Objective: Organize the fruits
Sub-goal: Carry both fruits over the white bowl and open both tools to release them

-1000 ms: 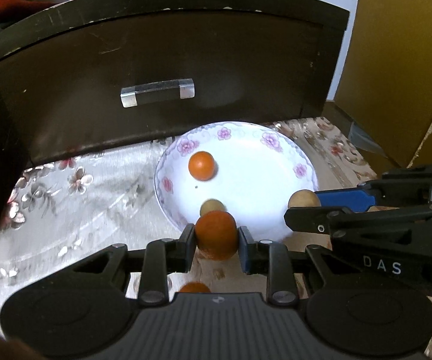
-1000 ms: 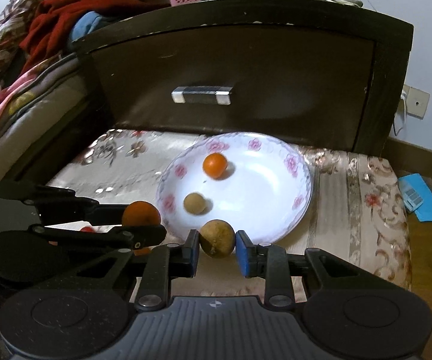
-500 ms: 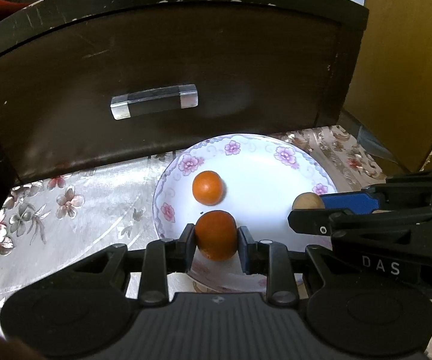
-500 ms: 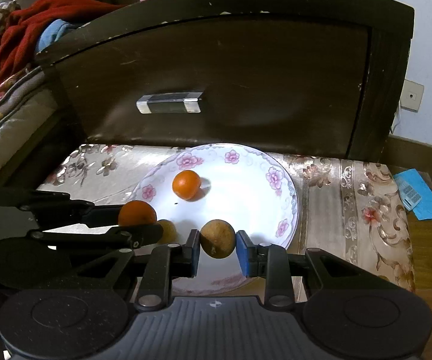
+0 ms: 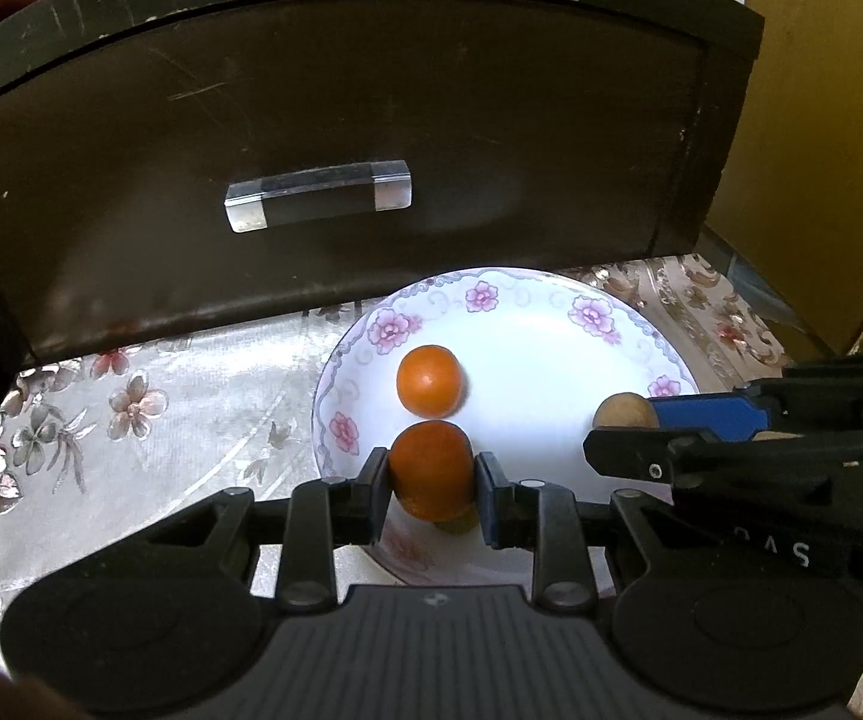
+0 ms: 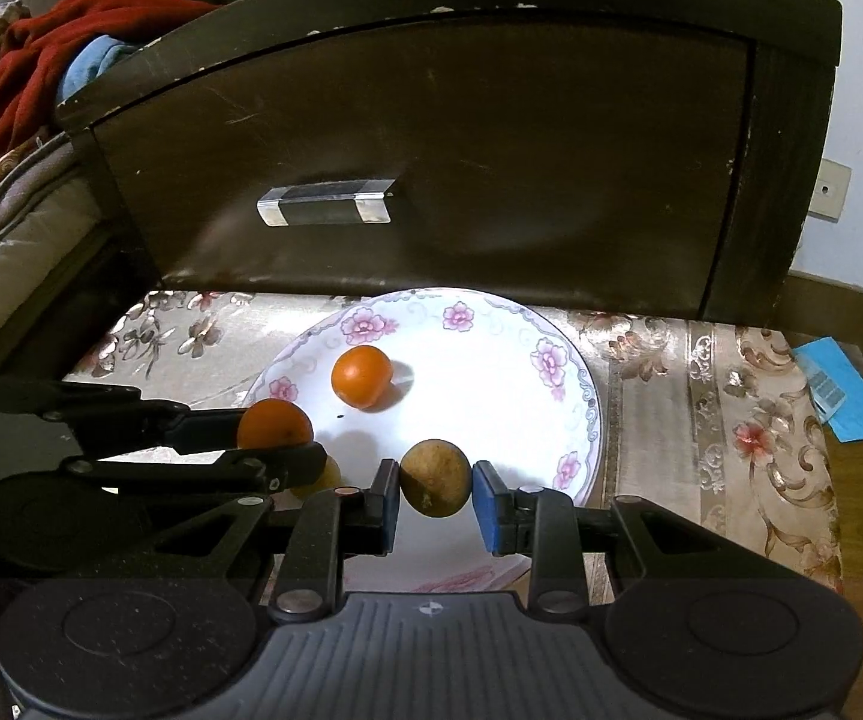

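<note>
While the left gripper (image 5: 431, 483) clamps its orange (image 5: 430, 468), the right gripper (image 6: 436, 501) (earlier pinching) has loosened around the brown fruit (image 6: 435, 477).

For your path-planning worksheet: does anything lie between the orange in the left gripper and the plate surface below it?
Yes. A small yellowish fruit lies on the plate right under the held orange in the left gripper.

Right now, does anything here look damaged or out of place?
Mostly tidy. The dark drawer front has chipped, flaking paint along its top edge, and scratches. A blue packet lies on the floor beside the table. The fruit sits neatly on the plate.
</note>
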Available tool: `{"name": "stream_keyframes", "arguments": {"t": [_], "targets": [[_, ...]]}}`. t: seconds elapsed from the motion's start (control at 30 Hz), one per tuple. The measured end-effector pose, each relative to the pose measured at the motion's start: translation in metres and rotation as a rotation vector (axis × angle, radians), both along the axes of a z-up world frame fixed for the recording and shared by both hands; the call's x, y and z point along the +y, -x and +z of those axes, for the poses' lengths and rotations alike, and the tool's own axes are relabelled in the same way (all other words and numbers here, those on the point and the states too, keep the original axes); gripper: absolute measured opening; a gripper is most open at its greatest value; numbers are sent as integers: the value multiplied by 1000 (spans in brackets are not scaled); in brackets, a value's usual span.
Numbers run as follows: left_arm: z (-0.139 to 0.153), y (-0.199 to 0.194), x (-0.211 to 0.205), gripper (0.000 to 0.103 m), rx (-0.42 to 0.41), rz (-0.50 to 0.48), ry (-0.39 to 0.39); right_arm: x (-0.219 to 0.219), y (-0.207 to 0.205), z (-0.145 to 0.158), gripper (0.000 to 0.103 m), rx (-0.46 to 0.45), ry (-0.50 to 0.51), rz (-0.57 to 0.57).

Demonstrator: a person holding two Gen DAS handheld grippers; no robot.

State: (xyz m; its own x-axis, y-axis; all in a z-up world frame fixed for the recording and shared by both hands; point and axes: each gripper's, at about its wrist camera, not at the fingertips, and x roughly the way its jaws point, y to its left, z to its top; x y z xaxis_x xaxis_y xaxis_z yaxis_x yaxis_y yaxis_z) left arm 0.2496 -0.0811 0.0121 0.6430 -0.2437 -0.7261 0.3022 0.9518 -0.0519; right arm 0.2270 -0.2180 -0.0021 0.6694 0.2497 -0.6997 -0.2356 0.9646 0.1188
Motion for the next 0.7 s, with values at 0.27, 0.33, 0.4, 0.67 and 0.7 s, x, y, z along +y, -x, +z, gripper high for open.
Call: {"name": "stream_keyframes", "arguments": {"t": [0.27,0.33,0.4,0.67,0.7], "targets": [[-1,-2,0,39,-2,1,4,1,1,-1,25,-10,9,-5],[-1,-3,0,39,-3,3,4,0,0,-1,25,-9,8,-5],[-1,-3,0,40,-3,4,7,-1,0,-2,25,-10,8,-7],[4,-4,5,46,-27,17,16,-1,3,-1,27,-11,9,-10],[4,-4,5,46,-31,19,15,-1,3,0,29,-12,8,-8]]}}
